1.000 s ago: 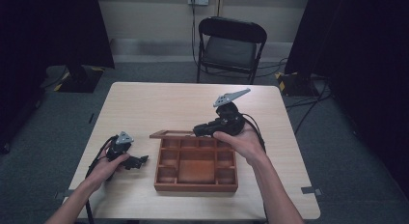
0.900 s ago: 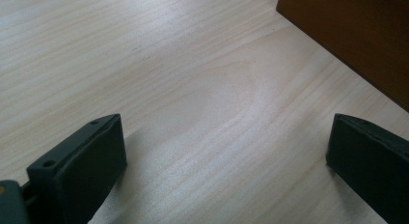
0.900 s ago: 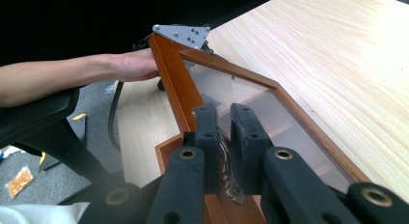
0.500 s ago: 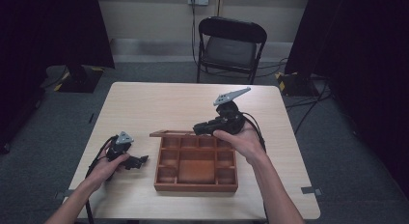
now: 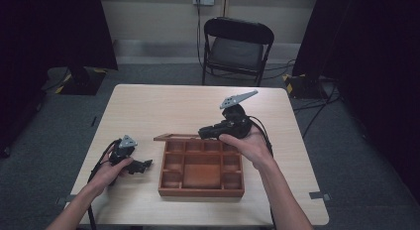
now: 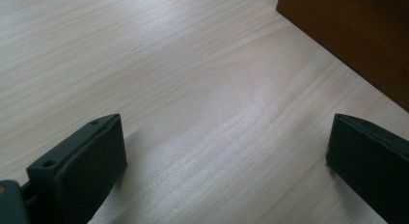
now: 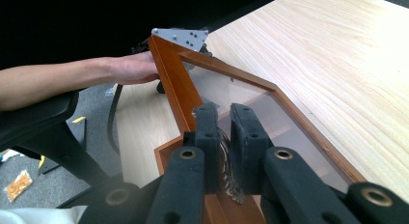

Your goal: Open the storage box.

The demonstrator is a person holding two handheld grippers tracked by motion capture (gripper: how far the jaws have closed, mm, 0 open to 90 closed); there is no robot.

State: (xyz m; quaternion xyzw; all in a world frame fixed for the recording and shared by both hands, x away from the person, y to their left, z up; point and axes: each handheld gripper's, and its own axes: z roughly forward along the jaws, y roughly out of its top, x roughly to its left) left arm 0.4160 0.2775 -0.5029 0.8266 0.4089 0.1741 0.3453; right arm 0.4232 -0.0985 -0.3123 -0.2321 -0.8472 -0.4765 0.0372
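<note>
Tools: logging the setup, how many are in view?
2. The left black two-jaw tool is open beside the brown wooden compartment box; the right tool is shut on its glass-paned wooden lid.

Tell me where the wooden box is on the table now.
In the high view, the wooden box sits near the table's front middle, between the left gripper and right gripper.

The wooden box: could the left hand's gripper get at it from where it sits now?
Probably yes. The left gripper rests open on bare table right beside the wooden box, with nothing between them; the box's side shows close ahead.
</note>
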